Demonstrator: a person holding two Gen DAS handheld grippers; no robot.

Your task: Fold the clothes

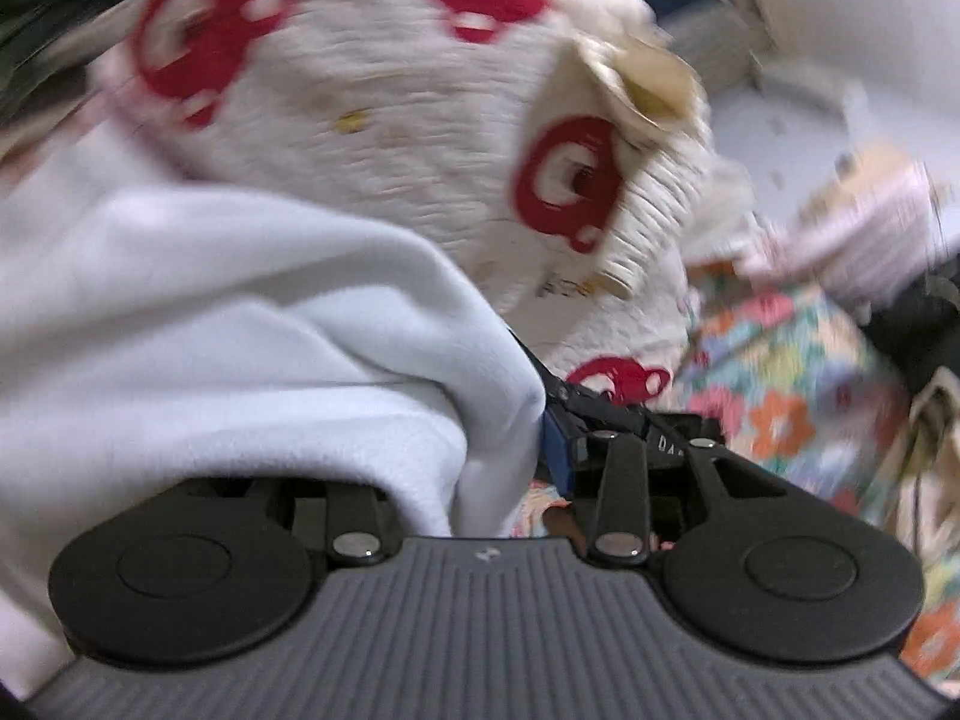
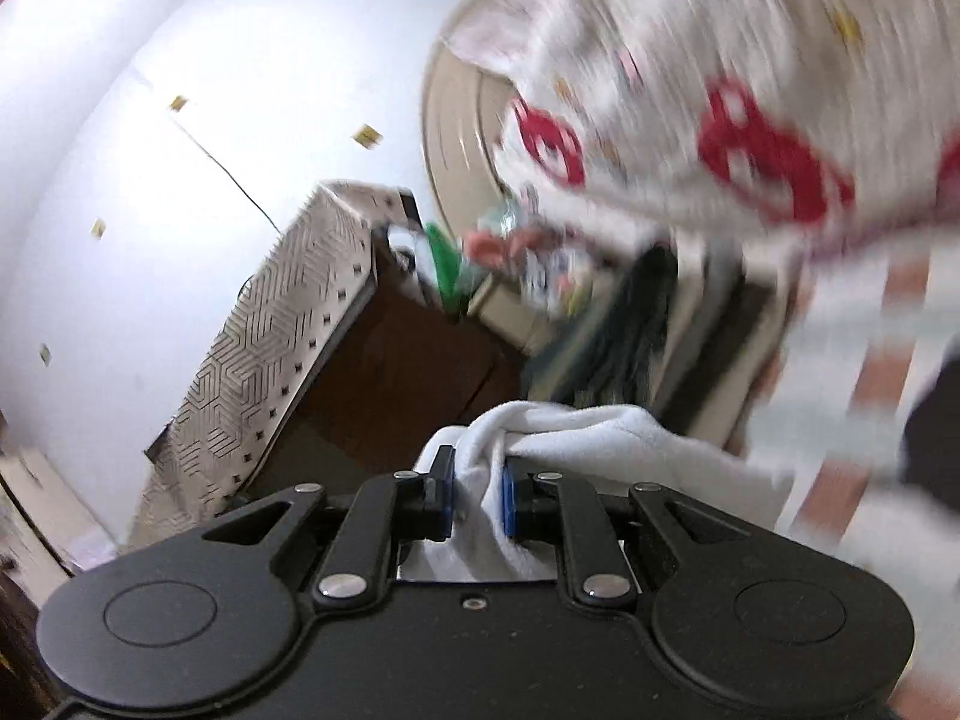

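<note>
Fingers (image 2: 445, 501) of the right gripper (image 2: 477, 504) are clenched on a bunched fold of the white fleece garment (image 2: 600, 438), which is pinched between the blue pads. In the left wrist view the same white fleece garment (image 1: 228, 324) is draped over the left gripper (image 1: 540, 438); one blue pad (image 1: 555, 450) is seen at its edge, but whether the jaws are closed cannot be told. A cream cloth with red prints (image 1: 390, 138) is seen beyond, blurred, beside a floral fabric (image 1: 780, 396). A patterned panel (image 2: 270, 342) is seen against the white wall (image 2: 120, 120).
</note>
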